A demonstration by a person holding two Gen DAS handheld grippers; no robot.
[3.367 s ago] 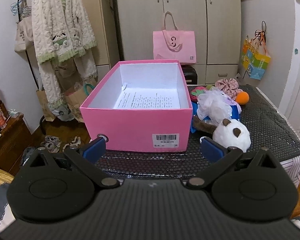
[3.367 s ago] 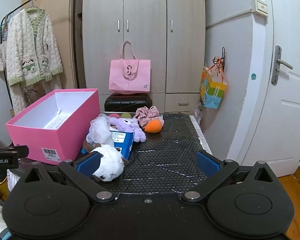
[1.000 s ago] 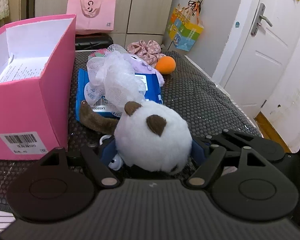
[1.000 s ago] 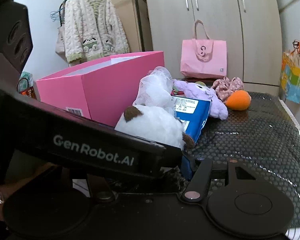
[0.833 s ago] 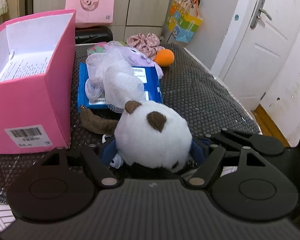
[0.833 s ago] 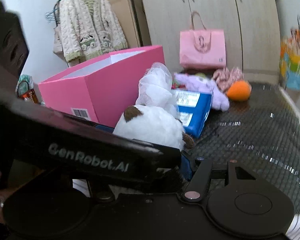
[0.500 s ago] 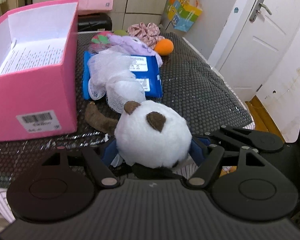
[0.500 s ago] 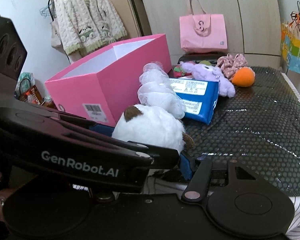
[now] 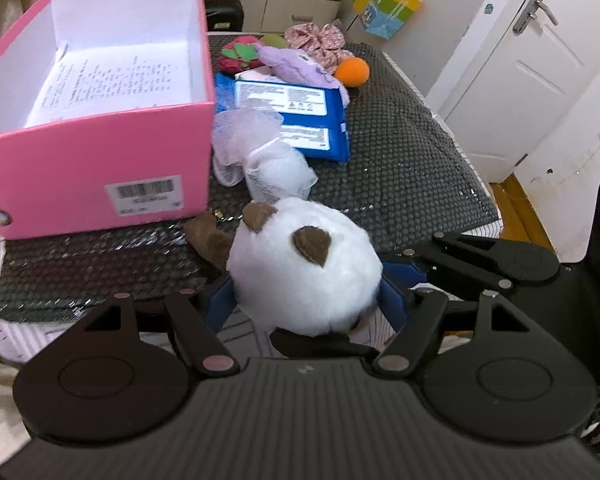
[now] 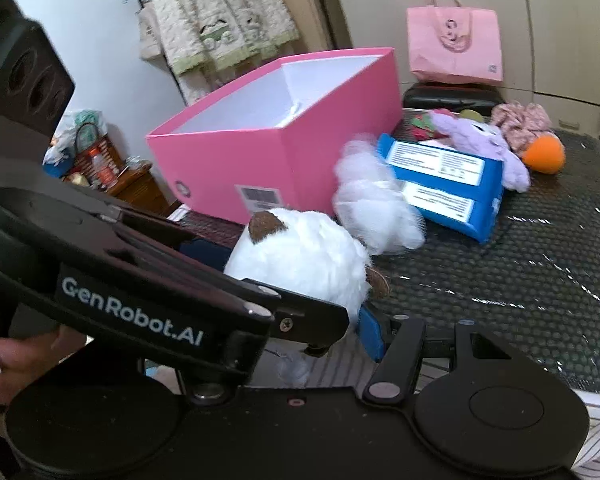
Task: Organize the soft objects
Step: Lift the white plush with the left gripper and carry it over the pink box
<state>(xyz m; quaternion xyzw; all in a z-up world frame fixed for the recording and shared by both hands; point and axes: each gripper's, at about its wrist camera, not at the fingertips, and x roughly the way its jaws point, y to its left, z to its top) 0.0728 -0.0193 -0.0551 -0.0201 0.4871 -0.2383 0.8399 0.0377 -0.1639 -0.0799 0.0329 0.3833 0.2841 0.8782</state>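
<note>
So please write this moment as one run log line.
white plush | held by left gripper and right gripper | pink box nearby

left of the fingers [image 9: 394,300]: pink box [image 9: 100,176] wall blocks, open top free. ahead: mesh puff [image 9: 278,174], blue pack [image 9: 296,118], toys crowd. right: bare mat [image 9: 412,160] passable.

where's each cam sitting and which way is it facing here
Left wrist: on the left gripper, angled down over the white plush toward the pink box.
Right wrist: on the right gripper, facing the box; a hand shows at left.
Shared: both show plush and box.
</note>
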